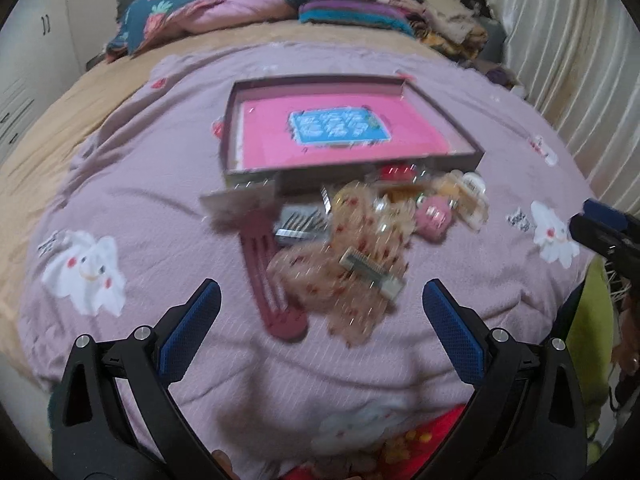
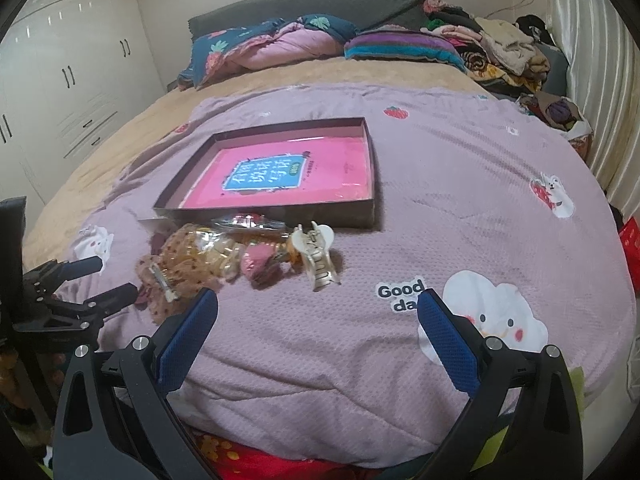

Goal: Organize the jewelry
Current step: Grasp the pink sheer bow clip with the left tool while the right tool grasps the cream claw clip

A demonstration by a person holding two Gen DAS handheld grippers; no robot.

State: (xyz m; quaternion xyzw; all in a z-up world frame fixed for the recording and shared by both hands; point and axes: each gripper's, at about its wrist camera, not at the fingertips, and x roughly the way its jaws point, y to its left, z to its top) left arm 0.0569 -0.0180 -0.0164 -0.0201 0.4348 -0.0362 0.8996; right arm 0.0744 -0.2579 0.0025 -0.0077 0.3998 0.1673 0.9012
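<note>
A bed is covered with a purple blanket (image 2: 460, 208) that has white cloud faces and red strawberries on it. In the middle of the bed lies a flat dark box (image 2: 372, 172) with low walls. A pink book (image 2: 280, 176) with a blue label lies flat inside the box.

The jewelry and hair things sit in a small pile (image 1: 360, 232) on the blanket, right against the near wall of the box. In the pile there is a cream claw hair clip (image 2: 318, 254) at the right end, lying on its side. Next to it is a pink round hair tie (image 2: 256, 266). A spotted see-through bow (image 1: 340, 280) with a metal clip on it lies at the near side of the pile. A dark pink comb (image 1: 268, 280) lies on the left side of the pile, touching the bow. The left view is blurry, so the smaller bits in the pile are hard to tell apart.

The left tongs (image 1: 320, 320) are wide apart and hold nothing. They hang over the blanket just in front of the bow and comb. The right tongs (image 2: 318, 324) are also wide apart and hold nothing. They hang over the blanket near the claw clip, off to the right of the pile.

At the far end of the bed there are pillows (image 2: 280, 44) and a heap of clothes (image 2: 492, 52).
</note>
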